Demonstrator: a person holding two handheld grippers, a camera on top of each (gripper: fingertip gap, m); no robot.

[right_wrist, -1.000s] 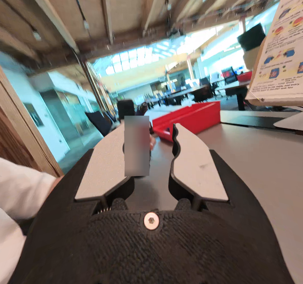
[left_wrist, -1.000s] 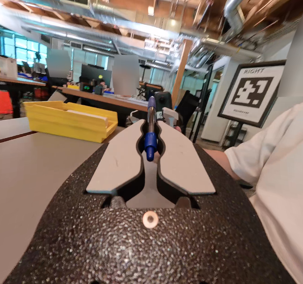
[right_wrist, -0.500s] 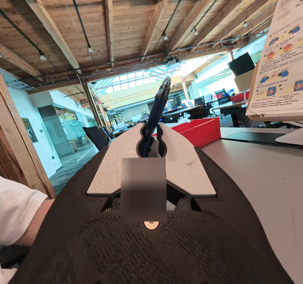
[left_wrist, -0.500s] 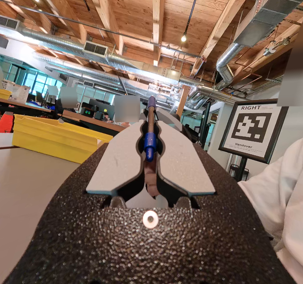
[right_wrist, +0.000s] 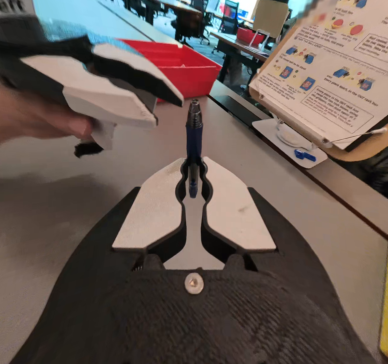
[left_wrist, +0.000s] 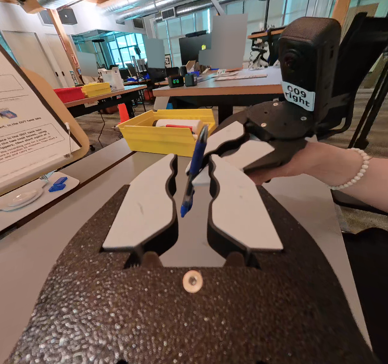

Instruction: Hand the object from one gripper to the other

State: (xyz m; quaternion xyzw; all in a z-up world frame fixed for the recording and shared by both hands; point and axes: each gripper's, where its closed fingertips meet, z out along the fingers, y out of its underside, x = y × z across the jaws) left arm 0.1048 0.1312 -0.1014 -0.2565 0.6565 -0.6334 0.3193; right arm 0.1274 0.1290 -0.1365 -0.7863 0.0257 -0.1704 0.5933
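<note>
Grey laminate covers the tabletop [left_wrist: 63,223], with a dark seam running across it toward the far side. Above it, the right gripper [right_wrist: 194,160] is clenched on a blue pen [right_wrist: 194,139], pinching the barrel at its fingertips so the pen's metal tip points away from it. The left gripper [left_wrist: 191,164] is released, its fingers spread to either side of the pen without touching it; in the right wrist view it sits blurred at the upper left.

A yellow bin [left_wrist: 163,137] holding a white roll stands at the tabletop's far edge in the left wrist view; a red bin [right_wrist: 189,68] stands at the far edge in the right wrist view. An instruction board [right_wrist: 327,68] leans on a white stand beside the seam. Behind lies an open office with long desks, monitors, chairs, tall windows and silver ducts under the ceiling.
</note>
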